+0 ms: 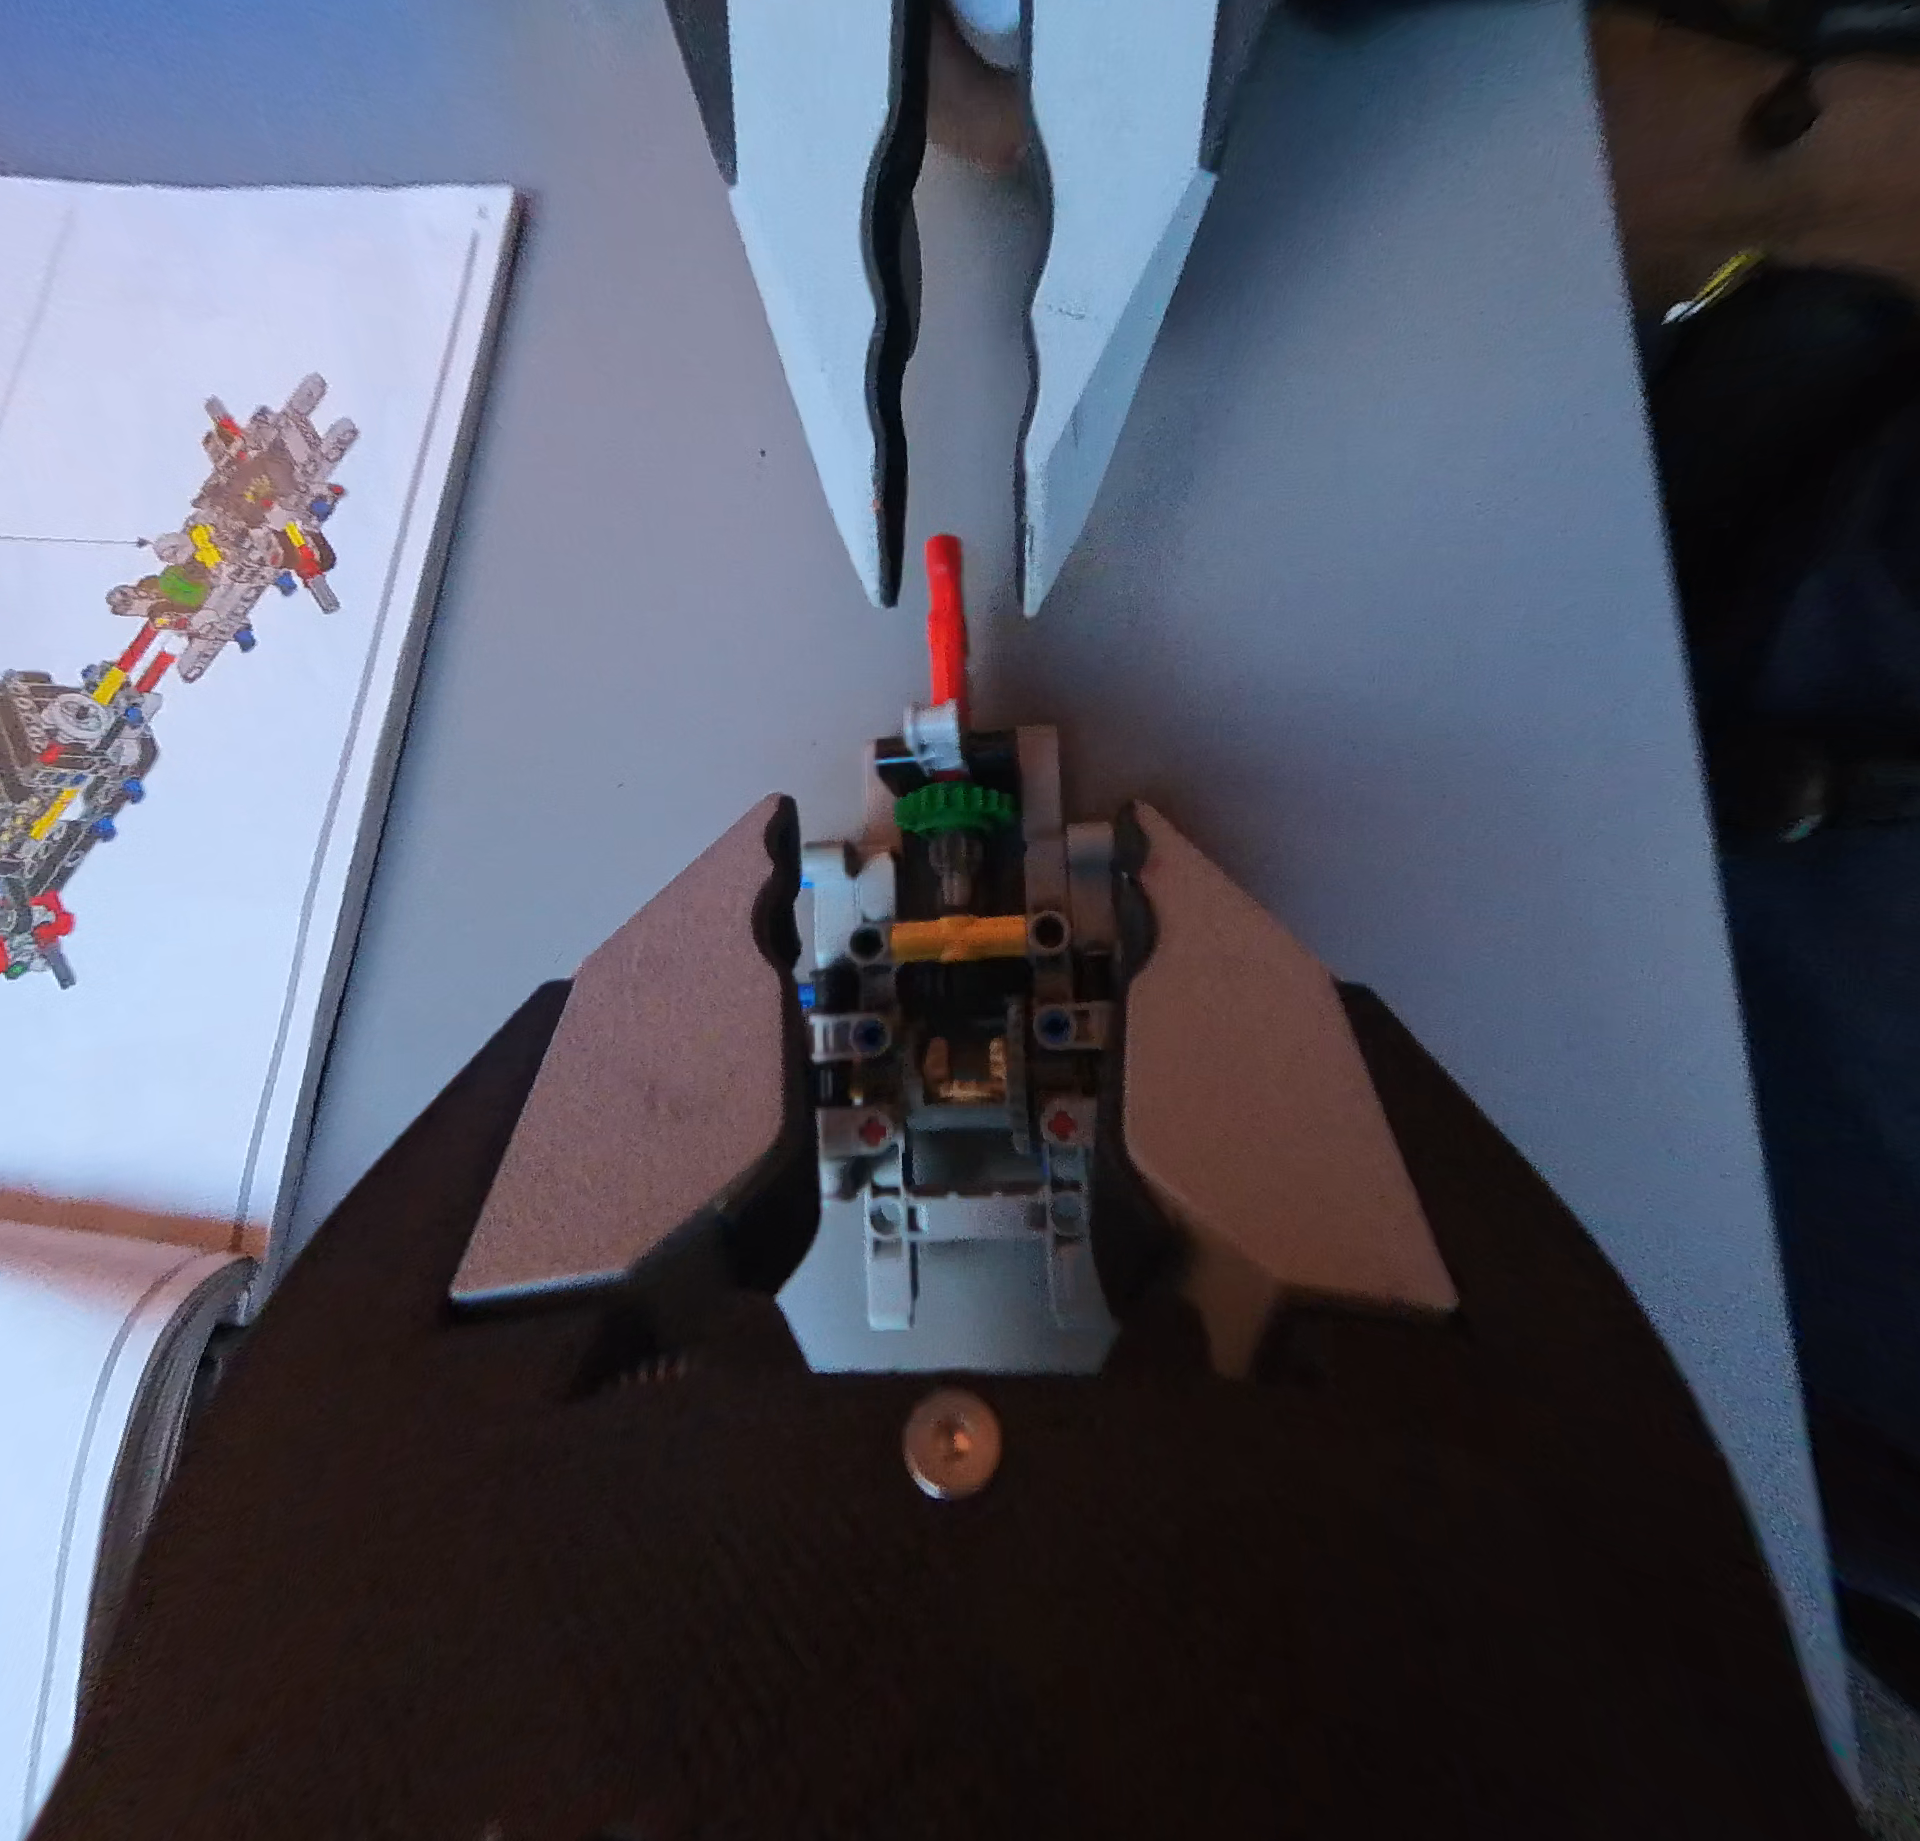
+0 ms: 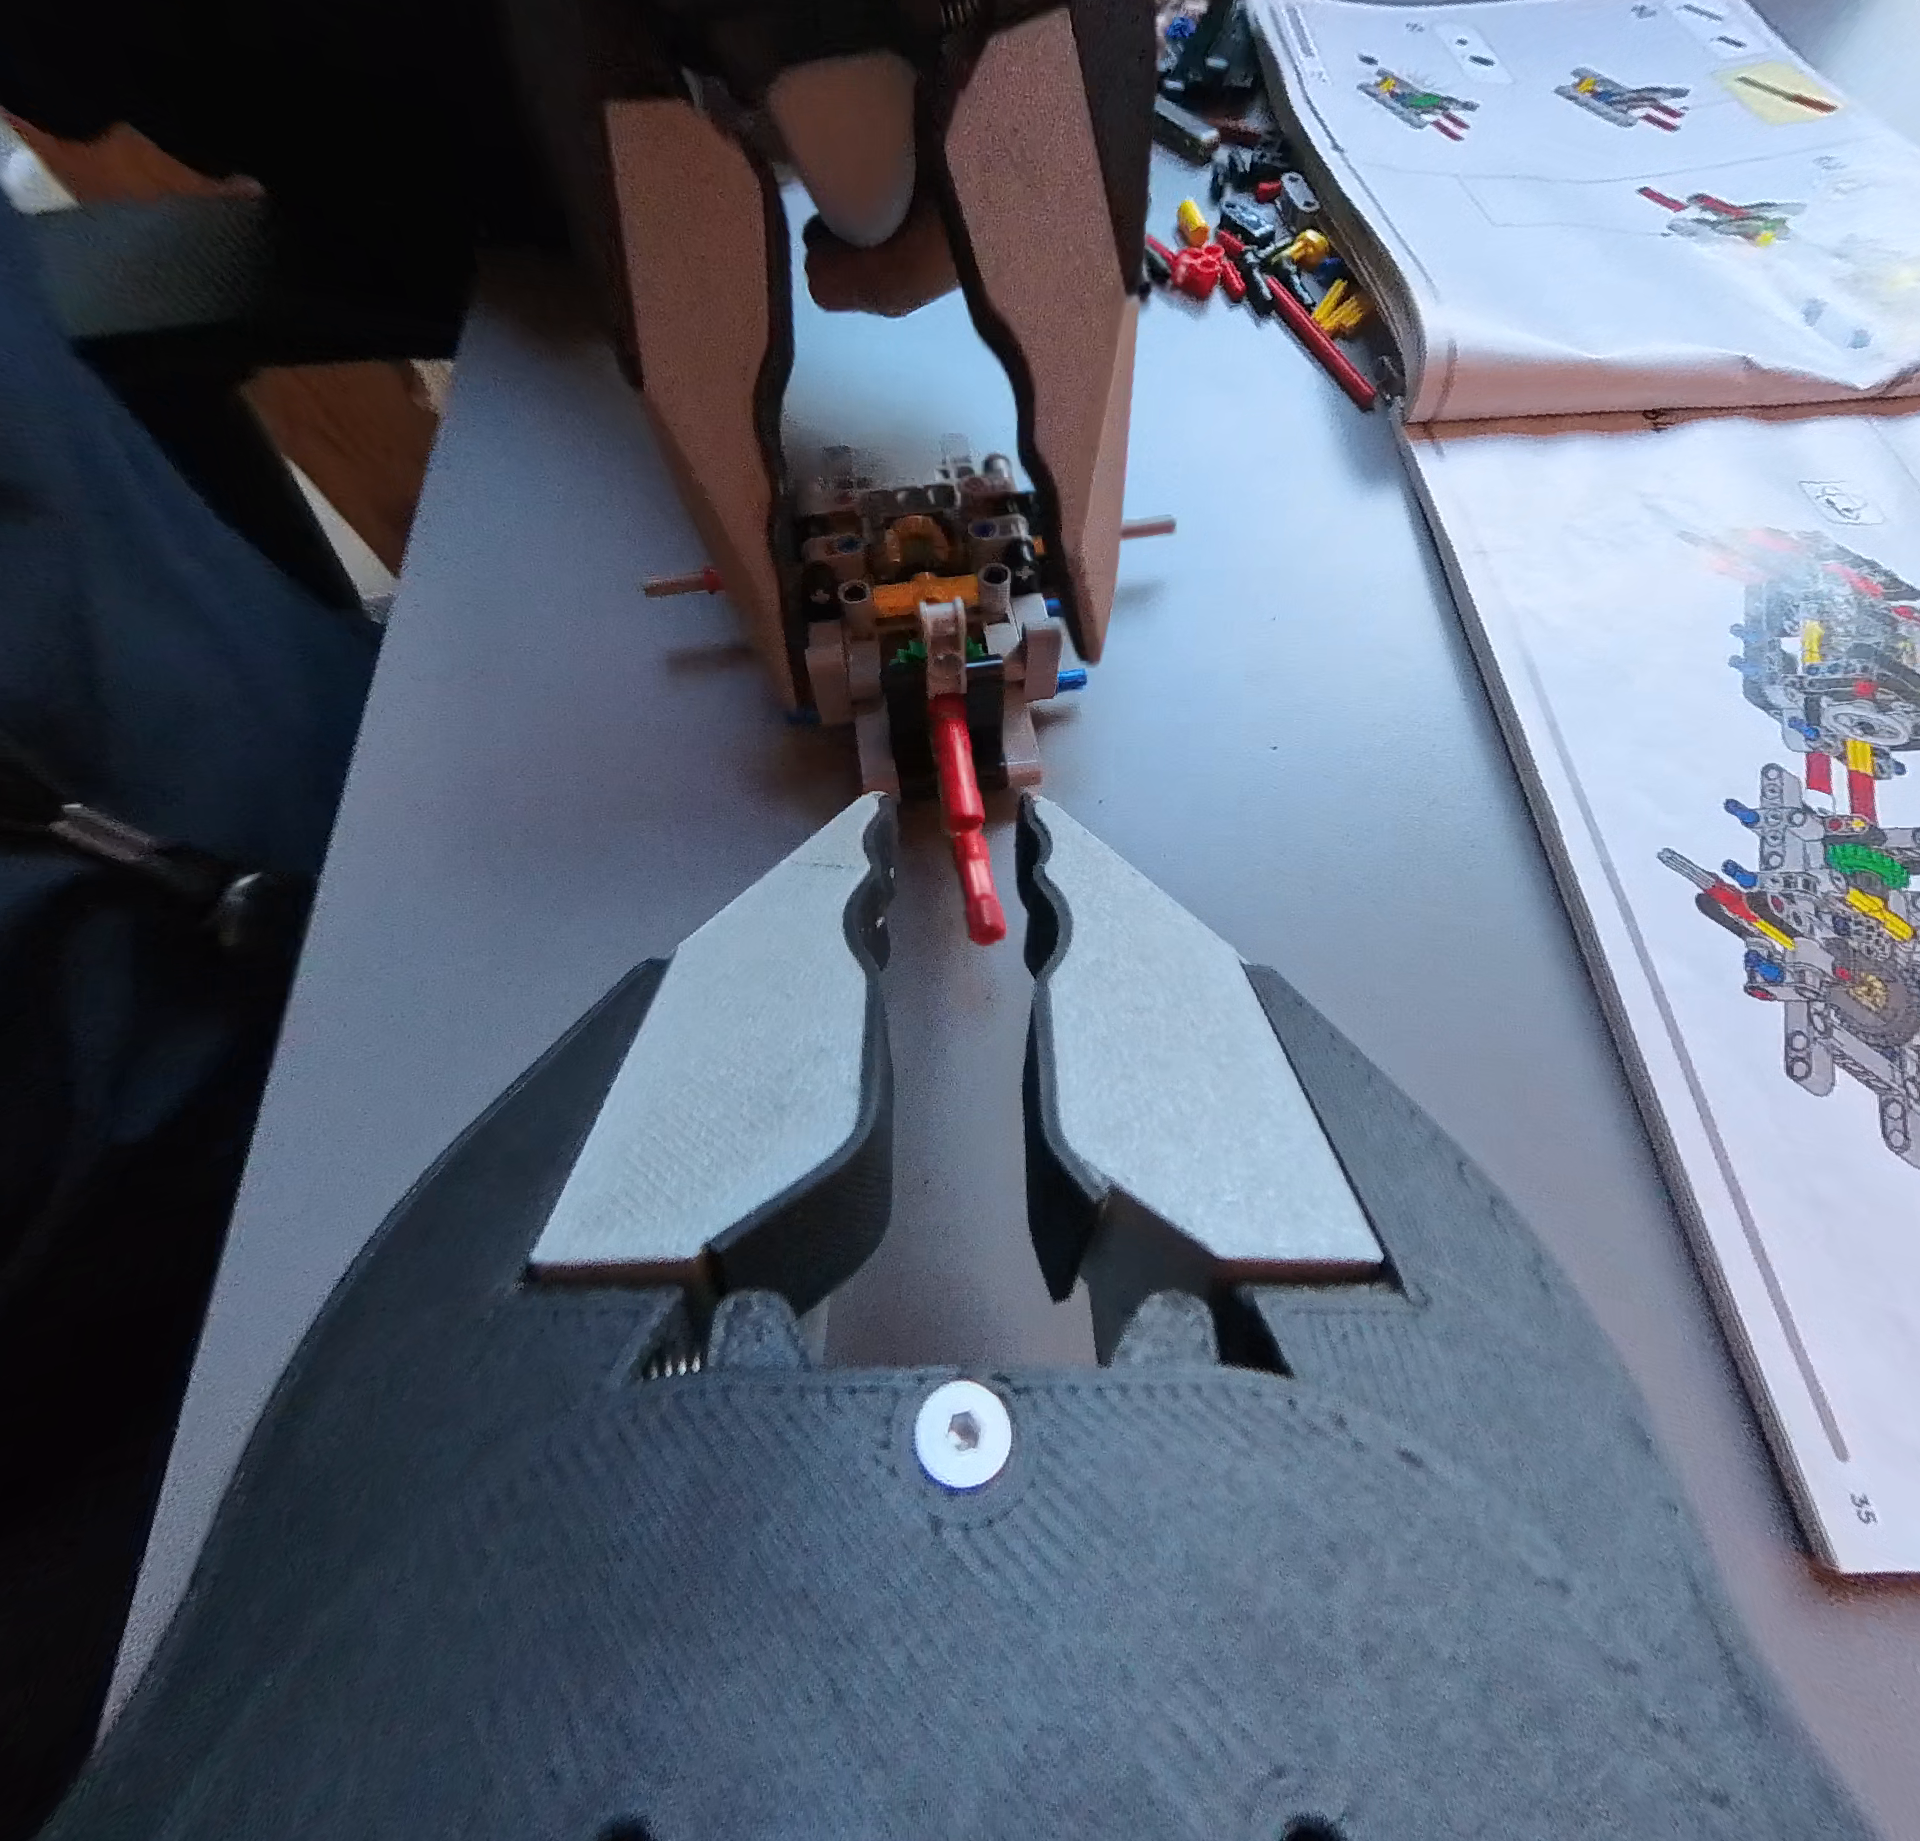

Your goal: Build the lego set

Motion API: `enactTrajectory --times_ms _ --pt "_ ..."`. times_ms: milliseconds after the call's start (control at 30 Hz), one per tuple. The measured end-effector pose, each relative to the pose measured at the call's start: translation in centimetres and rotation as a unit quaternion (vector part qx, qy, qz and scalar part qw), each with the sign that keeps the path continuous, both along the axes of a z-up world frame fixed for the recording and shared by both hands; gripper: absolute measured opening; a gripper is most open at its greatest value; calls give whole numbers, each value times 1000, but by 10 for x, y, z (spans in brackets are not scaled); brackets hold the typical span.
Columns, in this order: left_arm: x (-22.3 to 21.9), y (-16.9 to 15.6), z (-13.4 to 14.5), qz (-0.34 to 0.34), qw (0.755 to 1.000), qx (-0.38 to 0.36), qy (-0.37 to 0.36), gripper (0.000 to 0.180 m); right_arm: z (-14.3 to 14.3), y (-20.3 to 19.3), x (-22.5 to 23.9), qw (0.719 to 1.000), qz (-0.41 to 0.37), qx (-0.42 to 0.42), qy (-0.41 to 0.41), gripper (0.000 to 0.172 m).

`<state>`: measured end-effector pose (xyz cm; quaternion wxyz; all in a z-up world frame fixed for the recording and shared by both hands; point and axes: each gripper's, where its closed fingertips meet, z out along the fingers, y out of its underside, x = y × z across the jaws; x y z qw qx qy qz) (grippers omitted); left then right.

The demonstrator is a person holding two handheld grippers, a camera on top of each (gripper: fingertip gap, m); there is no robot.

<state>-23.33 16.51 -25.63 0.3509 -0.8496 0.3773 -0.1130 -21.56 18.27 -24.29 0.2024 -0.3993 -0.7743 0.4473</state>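
Left wrist view: brown left gripper [image 1: 961,825] low in the centre of the frame, fingers spread wide over a small brick assembly [image 1: 956,1022] of grey, black and tan parts resting on the grey table [image 1: 1351,648]. Assembly standing between the two pads, very close on both sides; in the right wrist view, a sliver of space and a blue pin [image 2: 1075,677] beside the finger on the right of the frame, so no clear squeeze. A yellow cross-piece [image 1: 956,939] across the middle of the assembly, a green gear [image 1: 954,806] just above it in the frame, then a red axle [image 1: 943,617] sticking out toward the top of the frame.

Right wrist view: grey right gripper [image 2: 954,802] at the centre, pointing up the frame, jaws partly apart. Red axle lying in the space between the fingertips, clear table showing on either side of it, neither pad touching it. Tips just short of the black front end of the assembly.

An open instruction booklet [image 2: 1662,856] flat along the right edge of this view, with printed building diagrams. Scattered loose pieces [image 2: 1262,253] in red, yellow, blue and black at the upper right, beside the booklet's far page. Dark clothing [image 2: 125,648] of a person along the left edge.
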Motion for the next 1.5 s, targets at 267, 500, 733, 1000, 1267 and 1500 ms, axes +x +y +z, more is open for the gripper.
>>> enactTrajectory --times_ms 267,500,733,1000,1267,1500 --pt "10 9 6 5 999 -19 -50 46 -12 -6 -9 999 -11 49 -12 14" --pt "16 11 4 -13 997 -33 -62 26 -12 -6 -10 999 -8 45 -15 4" --pt "15 10 3 -13 998 -26 -52 22 -11 -9 -8 999 4 35 -19 3" --pt "-9 12 1 25 999 -25 -27 22 -13 28 8 998 -32 34 -32 3" --pt "1 18 7 13 999 8 -52 22 5 41 11 999 -33 -35 -8 3" --pt "0 14 9 13 999 16 -44 51 2 47 10 998 -49 -24 -10 3"
